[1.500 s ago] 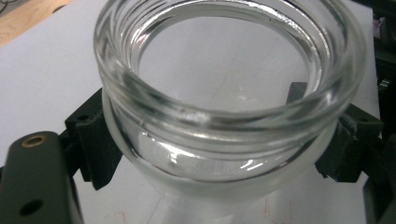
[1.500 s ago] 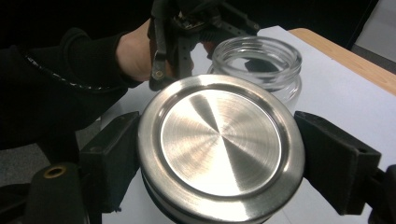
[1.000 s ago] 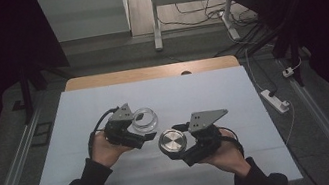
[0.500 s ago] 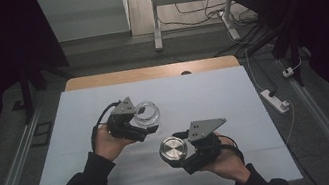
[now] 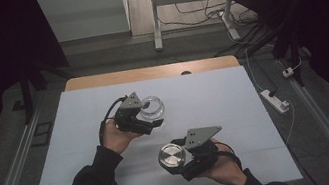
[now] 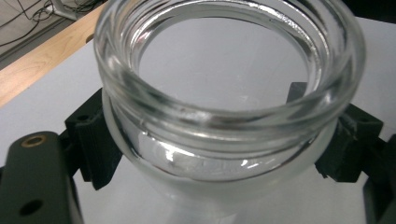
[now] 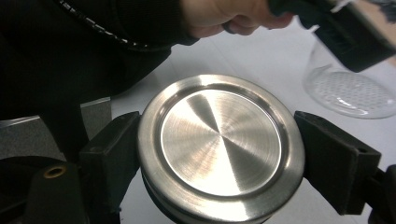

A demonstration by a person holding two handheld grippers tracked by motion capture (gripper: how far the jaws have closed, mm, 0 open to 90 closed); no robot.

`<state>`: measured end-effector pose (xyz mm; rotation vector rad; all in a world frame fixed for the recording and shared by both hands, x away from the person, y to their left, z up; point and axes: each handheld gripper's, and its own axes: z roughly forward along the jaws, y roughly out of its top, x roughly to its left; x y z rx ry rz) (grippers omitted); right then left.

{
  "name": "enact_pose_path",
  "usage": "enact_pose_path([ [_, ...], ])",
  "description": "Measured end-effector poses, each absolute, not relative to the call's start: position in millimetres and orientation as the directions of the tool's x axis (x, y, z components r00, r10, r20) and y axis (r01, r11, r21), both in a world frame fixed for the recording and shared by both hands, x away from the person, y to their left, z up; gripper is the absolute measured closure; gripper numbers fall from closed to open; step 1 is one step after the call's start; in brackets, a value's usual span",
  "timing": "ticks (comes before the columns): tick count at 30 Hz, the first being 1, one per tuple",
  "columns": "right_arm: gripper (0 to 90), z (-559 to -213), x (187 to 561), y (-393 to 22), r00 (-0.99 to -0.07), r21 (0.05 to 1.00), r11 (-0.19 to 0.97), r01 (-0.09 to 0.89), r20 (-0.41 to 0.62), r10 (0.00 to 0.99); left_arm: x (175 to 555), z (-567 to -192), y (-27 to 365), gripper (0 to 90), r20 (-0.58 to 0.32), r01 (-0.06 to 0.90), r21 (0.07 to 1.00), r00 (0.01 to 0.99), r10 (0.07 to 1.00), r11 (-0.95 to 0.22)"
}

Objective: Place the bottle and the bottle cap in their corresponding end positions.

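Since a second ago the right gripper, jaws clamped on the steel lid, has dropped nearer and apart from the glass jar gripped in the left gripper over the bench, seemingly separating lid from jar.

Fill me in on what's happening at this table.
A person works at a white table with a gripper in each hand. The left gripper is shut on an open, empty glass jar, gripping it below the rim. The right gripper is shut on a round metal lid, held by its edges nearer the person. Lid and jar are apart.
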<state>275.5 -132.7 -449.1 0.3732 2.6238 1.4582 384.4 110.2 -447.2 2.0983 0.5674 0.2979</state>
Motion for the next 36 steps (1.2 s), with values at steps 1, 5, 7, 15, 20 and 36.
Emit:
enact_pose_path([
  [1, 18.1, -449, 276, -133, -0.963, 0.848, 0.506, 0.157, 0.018, 0.269, 386, -448, 110, 16.0, -0.005, 0.281, 0.833, 0.865, 0.502, -0.477],
  [5, 18.1, -454, 275, -128, -0.964, 0.844, 0.512, 0.158, 0.021, 0.263, 391, -450, 108, 16.0, -0.003, 0.283, 0.833, 0.861, 0.508, -0.475],
  [7, 18.2, -456, 274, -126, -0.965, 0.842, 0.516, 0.157, 0.020, 0.261, 393, -451, 107, 16.0, -0.002, 0.283, 0.836, 0.858, 0.513, -0.471],
  [15, 18.1, -465, 277, -122, -0.964, 0.835, 0.526, 0.159, 0.017, 0.264, 403, -455, 104, 16.0, 0.005, 0.285, 0.835, 0.851, 0.525, -0.470],
  [20, 18.1, -471, 278, -119, -0.963, 0.832, 0.531, 0.163, 0.018, 0.267, 409, -460, 103, 16.0, 0.011, 0.290, 0.831, 0.845, 0.535, -0.475],
  [36, 18.1, -492, 283, -110, -0.962, 0.814, 0.555, 0.171, 0.016, 0.274, 425, -475, 98, 16.0, 0.012, 0.305, 0.823, 0.834, 0.551, -0.480],
])
